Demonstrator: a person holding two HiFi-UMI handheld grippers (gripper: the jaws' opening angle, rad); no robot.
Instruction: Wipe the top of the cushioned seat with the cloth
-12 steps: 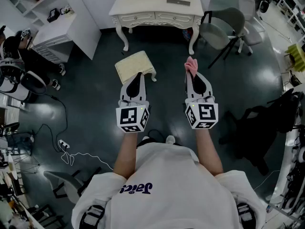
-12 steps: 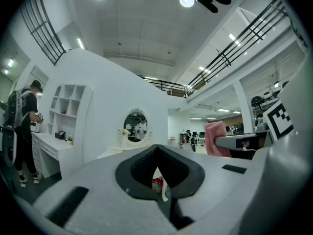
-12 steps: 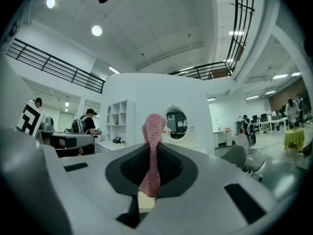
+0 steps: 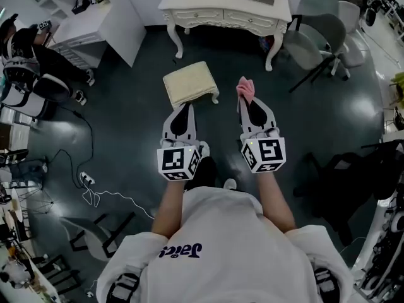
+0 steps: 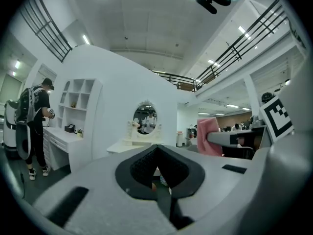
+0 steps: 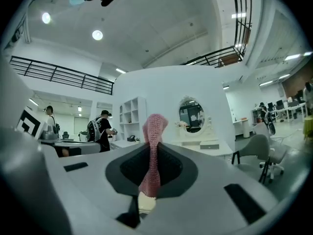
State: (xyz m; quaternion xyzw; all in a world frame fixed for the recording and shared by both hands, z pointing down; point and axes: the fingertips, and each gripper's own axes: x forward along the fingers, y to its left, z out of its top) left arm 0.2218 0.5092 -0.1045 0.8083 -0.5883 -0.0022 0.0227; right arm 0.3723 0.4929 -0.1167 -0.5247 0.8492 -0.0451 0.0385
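R gripper point(image 6: 152, 150) clamped on cloth point(image 6: 154, 126); pink knit, pinched thin between the pads point(image 6: 172, 166); top end sticks up past the tips in a small bunch; nothing else in that bite. L gripper point(image 5: 157, 151) jaws together, tips meet, nothing between; empty. Head view: I hold both out in front, roughly level, side by side w/ a gap between; marker cubes point(image 4: 177, 161) toward me, tips pointing fwd. Seat point(image 4: 190, 83) = cream cushioned stool on the dark floor point(image 4: 126, 125), just ahead of the L tips, sits a bit skewed; top in full view. Cloth is to the seat's right, apart from it, up in my R jaws. Can't tell grippers' height over the seat from here. Beyond seat: white dressing table point(image 4: 226, 12) w/ curved legs; oval mirror point(image 5: 145, 119) on it shows in both gripper views. Grey chair point(image 4: 308, 45) to the table's right. Far left: person point(image 4: 28, 62) in dark top by a white shelf unit point(image 4: 95, 24); backpack point(image 5: 23, 116) on them in L gripper view. White cable point(image 4: 101, 201) loops on floor to my left. L gripper view also catches the cloth + R gripper off to its right.
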